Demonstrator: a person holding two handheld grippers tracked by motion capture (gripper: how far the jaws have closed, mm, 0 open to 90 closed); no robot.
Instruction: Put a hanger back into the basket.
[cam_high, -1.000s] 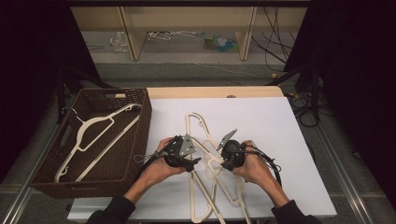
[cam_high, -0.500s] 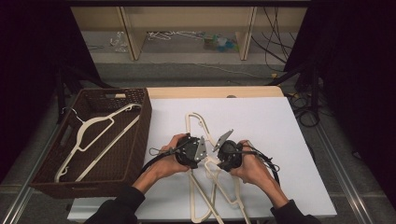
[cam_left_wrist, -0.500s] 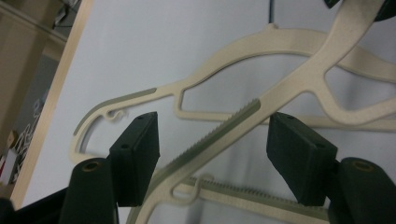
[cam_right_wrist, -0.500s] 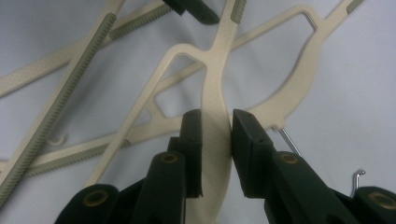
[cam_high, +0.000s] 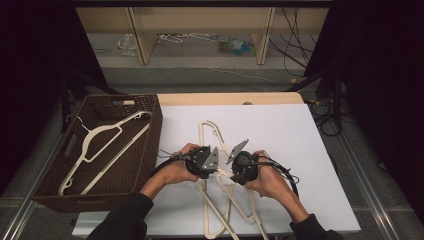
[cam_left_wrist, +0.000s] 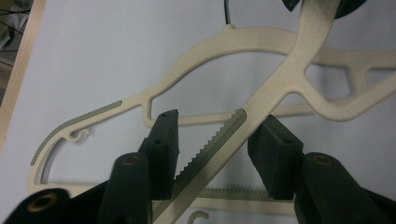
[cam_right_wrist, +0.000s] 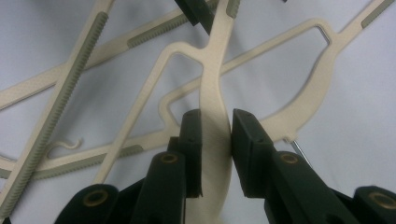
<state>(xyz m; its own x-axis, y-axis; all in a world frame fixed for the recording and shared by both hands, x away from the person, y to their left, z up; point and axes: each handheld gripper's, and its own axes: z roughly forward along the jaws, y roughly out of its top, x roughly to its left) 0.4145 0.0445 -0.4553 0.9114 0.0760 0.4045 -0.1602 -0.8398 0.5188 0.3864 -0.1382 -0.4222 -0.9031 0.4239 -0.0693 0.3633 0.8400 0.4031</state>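
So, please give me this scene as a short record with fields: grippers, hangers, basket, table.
left gripper: open, jaws on either side of a hanger's ridged bar
right gripper: shut on the top hanger
hangers on table: cream, several, crossed over one another
basket: brown wicker, left of the white table, holds one cream hanger
hands: both over the pile, near the table's front edge

The high view looks down on the table (cam_high: 300, 150) from above; both gripper views sit close over its hangers (cam_left_wrist: 261, 42).
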